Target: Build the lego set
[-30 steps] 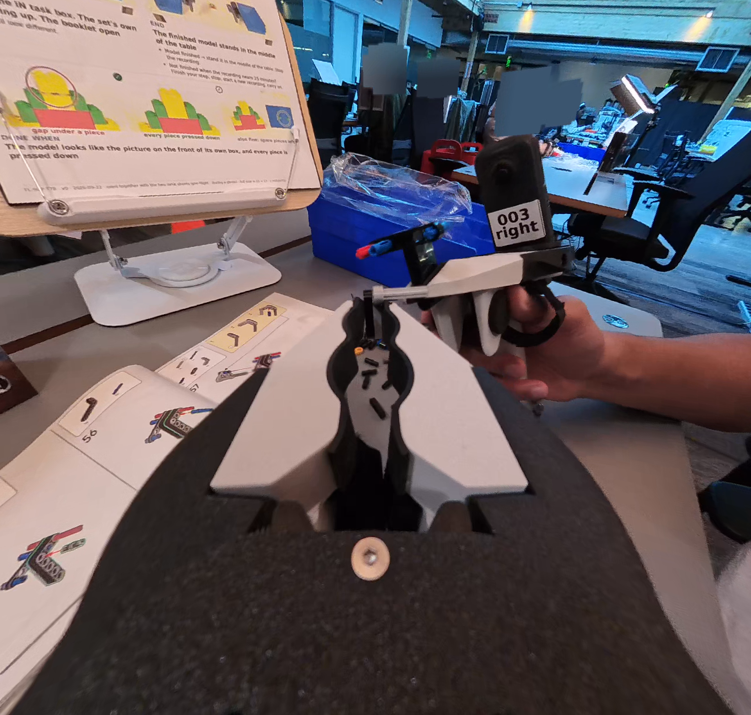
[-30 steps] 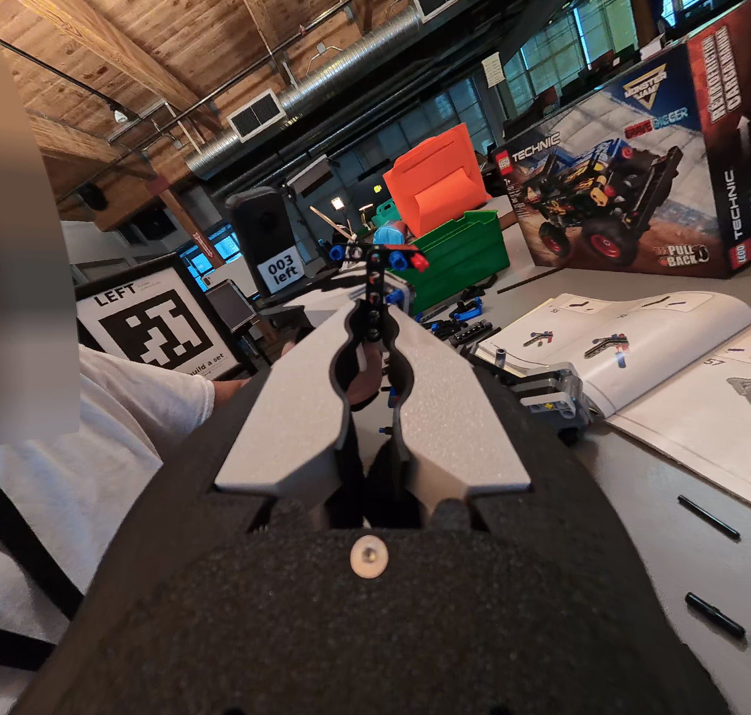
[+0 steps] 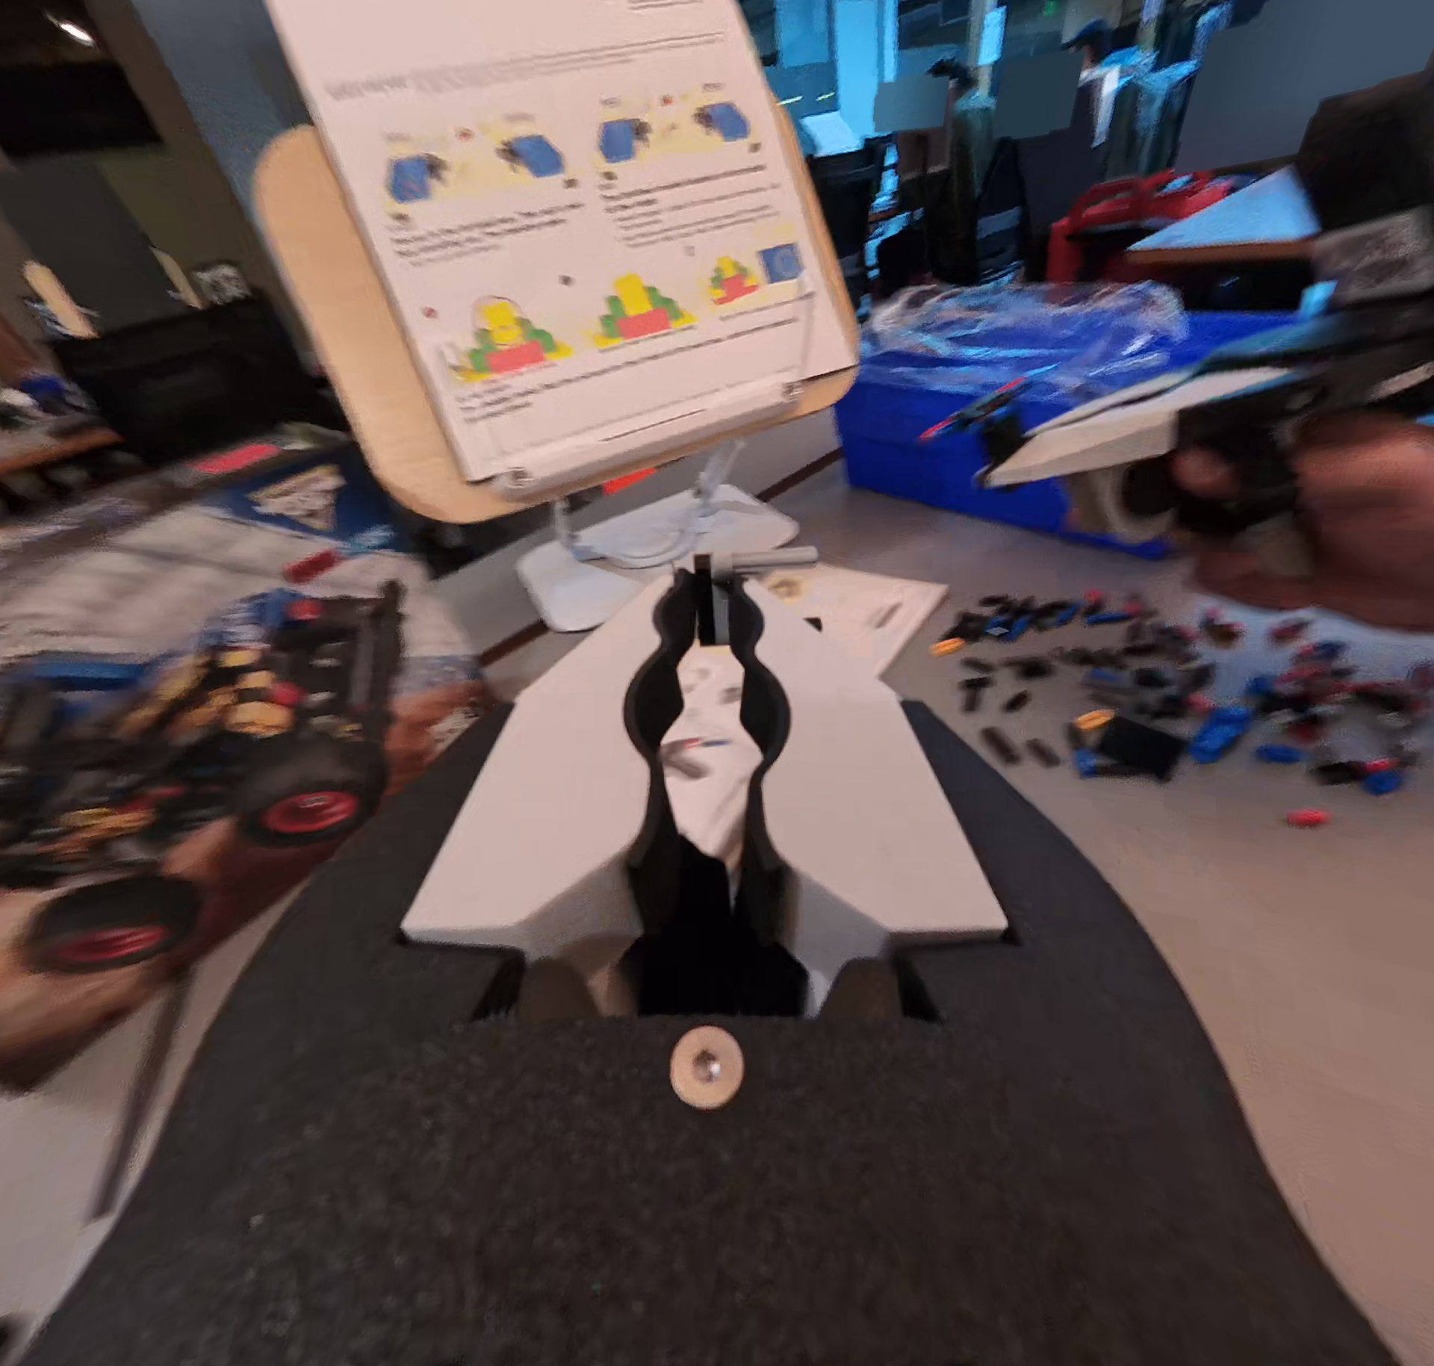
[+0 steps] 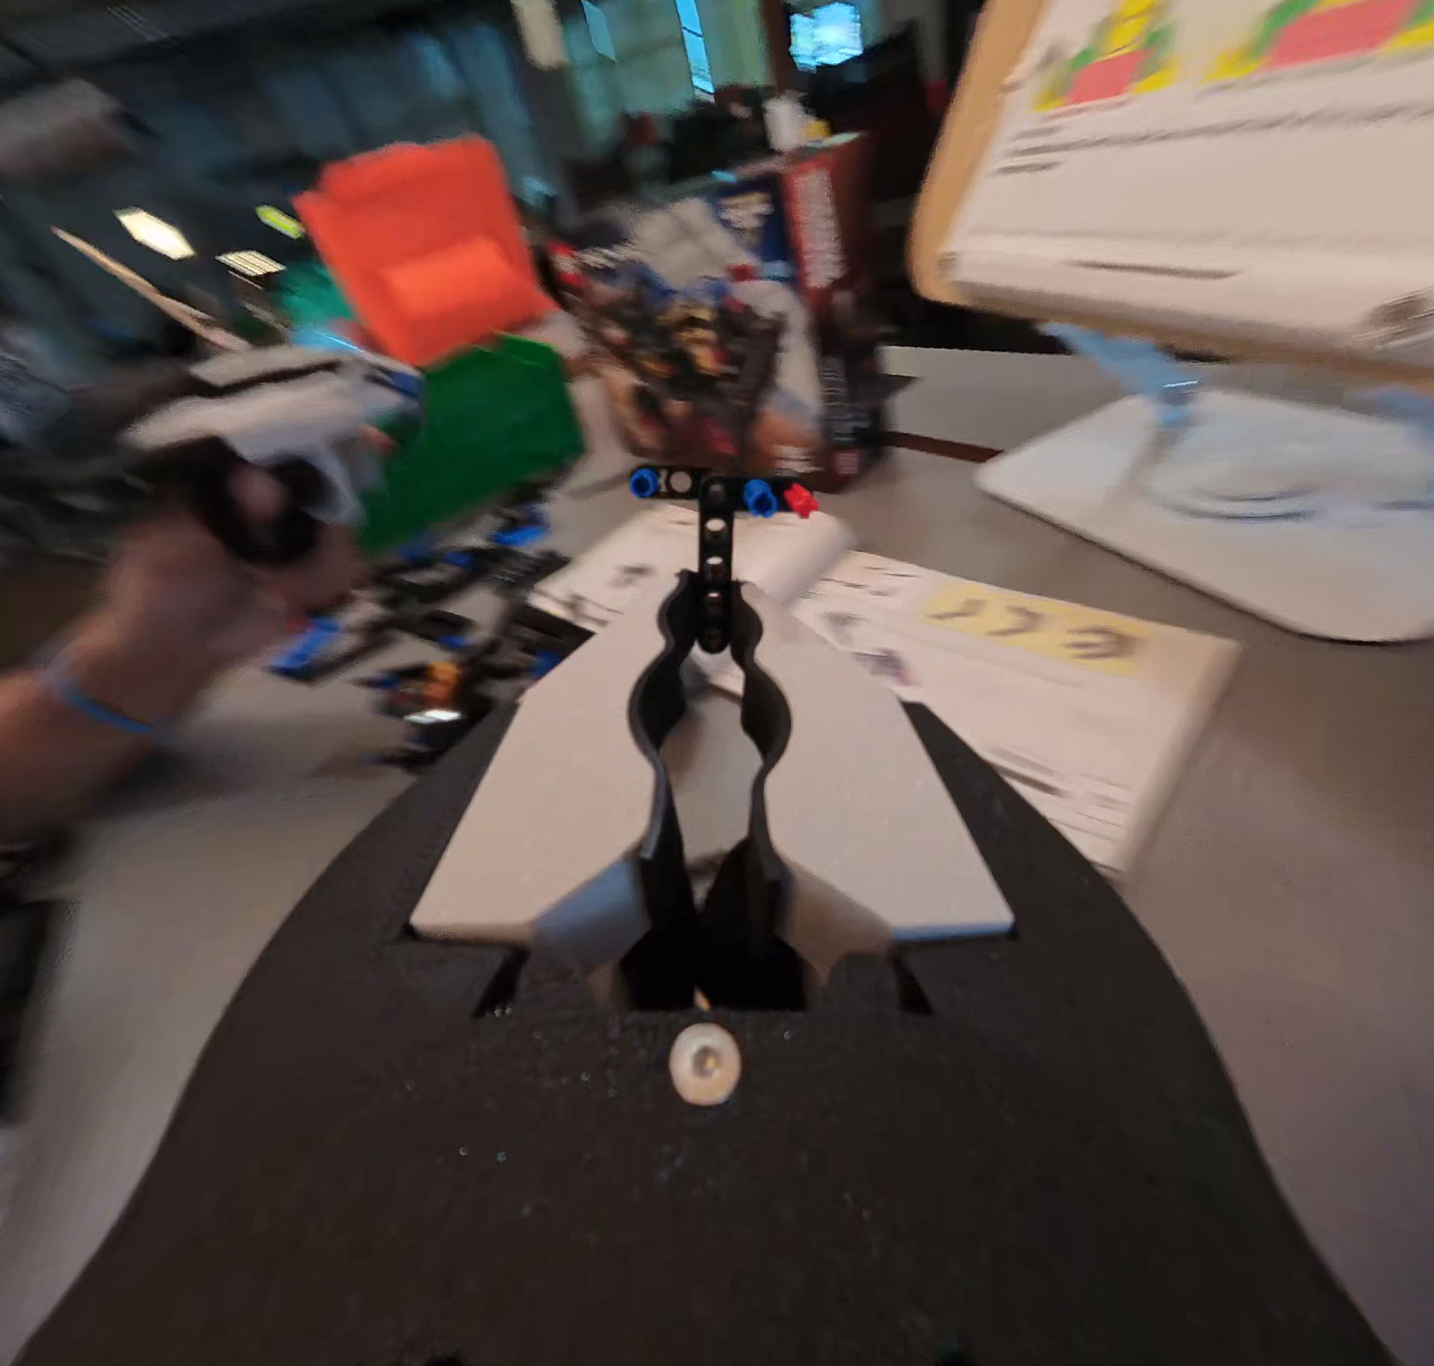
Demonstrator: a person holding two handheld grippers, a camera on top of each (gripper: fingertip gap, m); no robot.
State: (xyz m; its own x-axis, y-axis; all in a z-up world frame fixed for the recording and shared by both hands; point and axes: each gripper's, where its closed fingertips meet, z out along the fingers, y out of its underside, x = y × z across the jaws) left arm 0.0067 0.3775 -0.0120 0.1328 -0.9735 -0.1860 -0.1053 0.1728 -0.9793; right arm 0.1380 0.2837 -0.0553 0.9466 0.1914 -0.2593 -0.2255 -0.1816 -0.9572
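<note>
My left gripper is shut on a small black piece with a grey pin sticking out to the right at its tip. My right gripper is shut on the stem of a black T-shaped beam that carries two blue pins and a red pin on its crossbar. In the left wrist view the right gripper shows at the right, apart from mine, with that beam. In the right wrist view the left gripper shows blurred at the left. Loose black, blue and red pieces lie on the table.
The set's box stands at the left. A sheet on a white stand is behind, a blue bin to its right. The open booklet lies below my grippers. A green bin and an orange bin stand beyond. Across from one pair of fingers to the other is roughly 15 cm.
The two grippers were tip to tip and have drawn apart. The left view has swung left towards the box, the right view right towards the stand. Both views are motion-blurred.
</note>
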